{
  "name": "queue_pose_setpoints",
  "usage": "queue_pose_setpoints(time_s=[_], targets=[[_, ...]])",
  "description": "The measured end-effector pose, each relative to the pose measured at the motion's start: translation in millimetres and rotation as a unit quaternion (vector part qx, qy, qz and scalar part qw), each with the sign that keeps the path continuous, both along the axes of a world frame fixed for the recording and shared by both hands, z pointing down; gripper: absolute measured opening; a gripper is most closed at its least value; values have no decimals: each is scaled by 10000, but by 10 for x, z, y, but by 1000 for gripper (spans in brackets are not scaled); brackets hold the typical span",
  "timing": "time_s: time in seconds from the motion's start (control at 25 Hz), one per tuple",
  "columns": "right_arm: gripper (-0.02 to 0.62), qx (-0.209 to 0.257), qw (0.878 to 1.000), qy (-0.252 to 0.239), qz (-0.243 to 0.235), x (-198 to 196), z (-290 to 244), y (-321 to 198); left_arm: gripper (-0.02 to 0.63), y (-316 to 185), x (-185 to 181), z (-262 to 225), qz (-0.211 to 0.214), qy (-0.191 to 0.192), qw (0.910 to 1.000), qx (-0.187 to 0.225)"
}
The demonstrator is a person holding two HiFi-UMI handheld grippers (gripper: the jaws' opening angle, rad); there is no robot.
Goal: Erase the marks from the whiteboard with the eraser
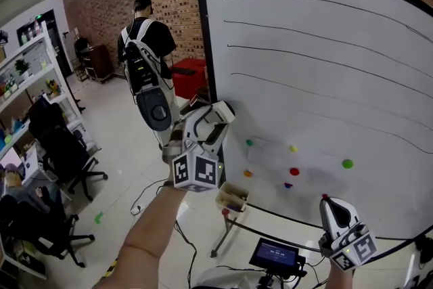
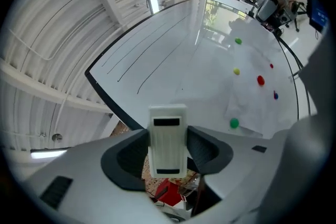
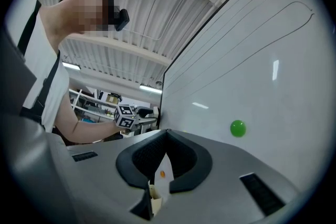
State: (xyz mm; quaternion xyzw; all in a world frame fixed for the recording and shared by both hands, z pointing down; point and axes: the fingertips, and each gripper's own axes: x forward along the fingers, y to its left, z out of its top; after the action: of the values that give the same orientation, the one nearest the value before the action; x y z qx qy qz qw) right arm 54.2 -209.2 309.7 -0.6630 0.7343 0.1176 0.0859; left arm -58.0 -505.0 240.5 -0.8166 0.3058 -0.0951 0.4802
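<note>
Your left gripper [image 2: 168, 150] clamps the white eraser [image 2: 168, 136] across its narrow sides, near the whiteboard's [image 1: 318, 91] left edge. It looks light and rigid (probably slick plastic), so a mid-body grip suits it. Your right gripper [image 3: 164, 157] is closed, empty.

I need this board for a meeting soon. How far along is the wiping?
Done: little that shows; the whiteboard looks faintly smeared around the magnets, perhaps wiped there. In hand: the left gripper is clamped on the eraser, near the board's left edge and not on its surface. Left: several long black lines run across the upper board, unerased.
</note>
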Motion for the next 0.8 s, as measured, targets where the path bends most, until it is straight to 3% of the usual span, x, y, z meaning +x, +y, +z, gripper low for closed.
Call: queue_pose_setpoints(time_s=[0.24, 0.52, 0.8], targets=[[21, -68, 9999, 41, 87, -2, 16, 19, 249, -14, 161, -16, 144, -221, 9996, 44], [21, -64, 9998, -12, 209, 66, 40, -31, 244, -106, 72, -136, 377, 485, 9973, -407], [21, -112, 9991, -64, 409, 90, 76, -34, 242, 17, 127, -195, 421, 375, 9980, -280]])
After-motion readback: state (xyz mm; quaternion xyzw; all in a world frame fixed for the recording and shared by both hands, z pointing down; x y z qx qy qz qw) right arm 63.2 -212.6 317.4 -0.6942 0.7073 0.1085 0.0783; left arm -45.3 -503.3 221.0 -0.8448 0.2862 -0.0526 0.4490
